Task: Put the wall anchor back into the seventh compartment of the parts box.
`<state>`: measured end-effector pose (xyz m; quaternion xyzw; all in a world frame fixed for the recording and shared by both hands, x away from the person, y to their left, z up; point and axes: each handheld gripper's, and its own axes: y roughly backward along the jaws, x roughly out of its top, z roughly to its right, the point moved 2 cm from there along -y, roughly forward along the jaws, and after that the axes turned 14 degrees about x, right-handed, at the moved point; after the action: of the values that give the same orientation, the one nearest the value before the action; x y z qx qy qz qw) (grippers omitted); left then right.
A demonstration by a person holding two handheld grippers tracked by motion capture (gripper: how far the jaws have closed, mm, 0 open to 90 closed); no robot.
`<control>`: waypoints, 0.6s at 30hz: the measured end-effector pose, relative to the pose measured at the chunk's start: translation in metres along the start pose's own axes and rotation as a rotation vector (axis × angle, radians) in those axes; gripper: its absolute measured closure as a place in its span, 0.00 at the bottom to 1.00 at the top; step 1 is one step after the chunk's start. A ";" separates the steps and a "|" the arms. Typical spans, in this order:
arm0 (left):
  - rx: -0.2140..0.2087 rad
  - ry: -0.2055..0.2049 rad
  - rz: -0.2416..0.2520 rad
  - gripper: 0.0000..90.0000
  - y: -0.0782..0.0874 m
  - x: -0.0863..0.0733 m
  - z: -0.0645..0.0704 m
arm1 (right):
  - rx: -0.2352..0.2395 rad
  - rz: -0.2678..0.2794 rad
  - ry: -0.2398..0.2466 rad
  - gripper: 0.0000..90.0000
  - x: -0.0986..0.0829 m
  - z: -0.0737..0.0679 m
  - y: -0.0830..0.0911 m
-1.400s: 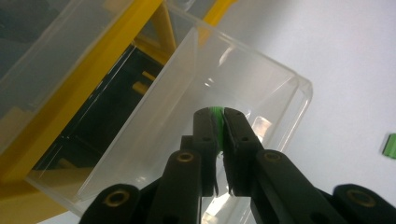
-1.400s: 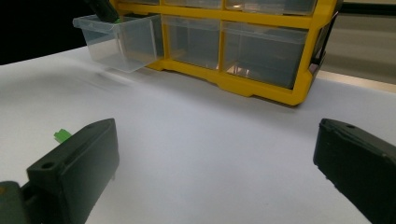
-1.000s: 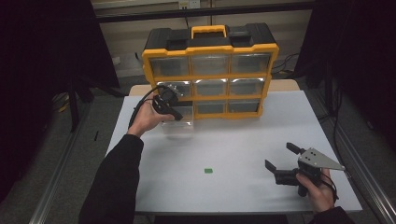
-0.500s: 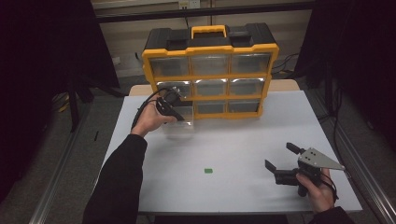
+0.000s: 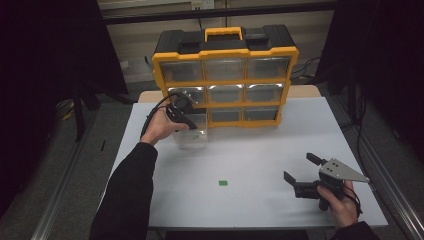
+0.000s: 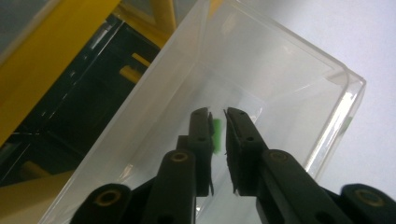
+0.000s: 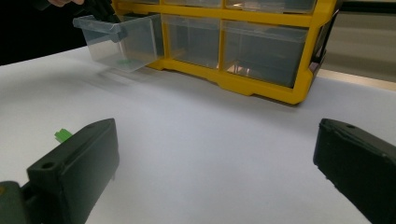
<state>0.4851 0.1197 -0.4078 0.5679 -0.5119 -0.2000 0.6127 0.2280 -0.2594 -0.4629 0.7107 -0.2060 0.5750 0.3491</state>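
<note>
Jaws of the left gripper point(image 6: 218, 116) nearly closed around a small green piece point(image 6: 216, 135) inside the clear drawer point(image 6: 280, 60); right gripper point(image 7: 215, 158) wide open, empty.

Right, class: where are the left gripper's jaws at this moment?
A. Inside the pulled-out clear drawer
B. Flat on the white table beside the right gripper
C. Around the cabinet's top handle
A: the left gripper reaches down into the clear drawer, jaws nearly closed beside a small green piece.
</note>
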 end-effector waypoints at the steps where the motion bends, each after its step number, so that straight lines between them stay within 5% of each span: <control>1: 0.000 0.005 0.004 0.89 0.000 0.000 0.001 | 0.000 0.000 0.000 0.00 0.000 0.000 0.000; 4: 0.004 -0.003 0.010 0.89 0.002 0.000 0.000 | 0.000 0.000 0.000 0.00 0.000 0.000 0.000; 7: 0.000 0.058 0.052 0.89 0.006 0.001 0.006 | -0.001 0.002 0.001 0.00 0.000 0.000 0.000; 18: 0.020 0.072 0.134 0.84 0.034 -0.003 0.005 | -0.002 -0.002 0.002 0.00 0.000 0.000 0.000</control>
<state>0.4684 0.1291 -0.3795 0.5455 -0.5282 -0.1328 0.6371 0.2276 -0.2598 -0.4627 0.7099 -0.2054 0.5753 0.3506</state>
